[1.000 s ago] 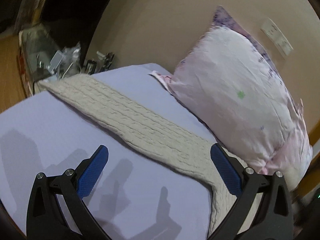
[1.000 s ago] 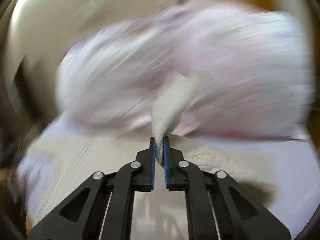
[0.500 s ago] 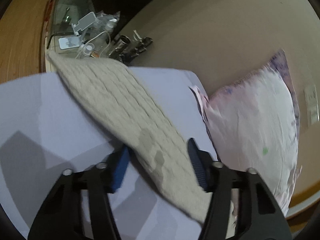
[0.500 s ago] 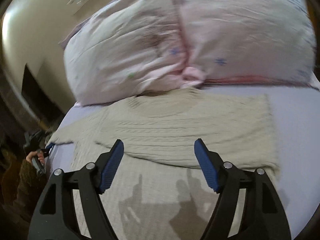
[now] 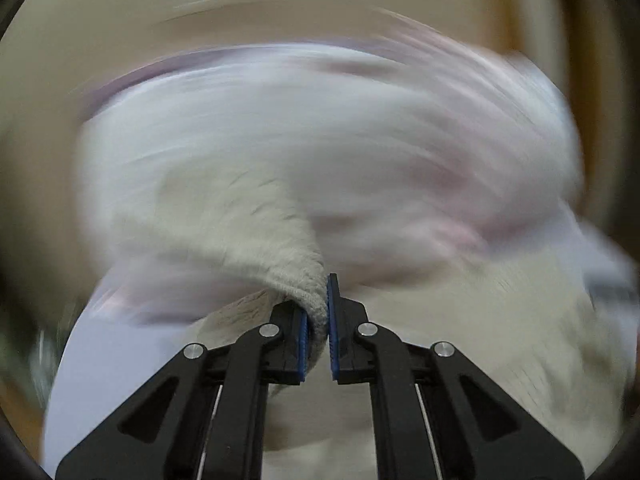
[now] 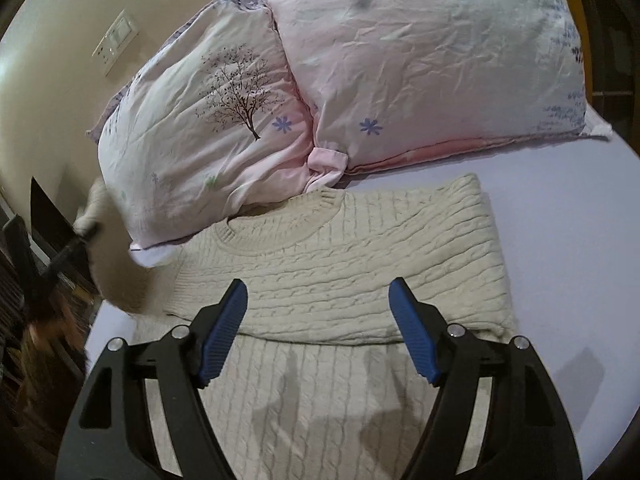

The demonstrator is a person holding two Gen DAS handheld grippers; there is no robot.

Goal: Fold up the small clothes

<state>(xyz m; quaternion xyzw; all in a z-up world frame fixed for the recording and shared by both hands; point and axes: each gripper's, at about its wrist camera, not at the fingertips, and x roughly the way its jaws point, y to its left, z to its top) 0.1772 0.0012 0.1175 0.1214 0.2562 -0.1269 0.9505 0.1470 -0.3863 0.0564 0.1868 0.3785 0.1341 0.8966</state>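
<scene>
A cream cable-knit sweater point(image 6: 344, 256) lies on the lavender bed sheet point(image 6: 560, 240), its right sleeve folded across the body. My right gripper point(image 6: 320, 332) is open and empty, hovering above the sweater's middle. My left gripper point(image 5: 318, 328) is shut on the left sleeve of the sweater point(image 5: 280, 248) and holds it lifted; that view is heavily blurred by motion. In the right wrist view the left gripper point(image 6: 76, 240) shows blurred at the far left with the raised sleeve point(image 6: 112, 276).
Two pink floral pillows point(image 6: 360, 80) lean against the beige wall point(image 6: 60, 20) just beyond the sweater's collar. A wall switch plate point(image 6: 116, 42) is at upper left. The bed's left edge drops to dark clutter point(image 6: 24, 280).
My left gripper closed on the left sleeve and is swinging it up fast. My right gripper let go of the right sleeve, opened, and now hovers over the sweater.
</scene>
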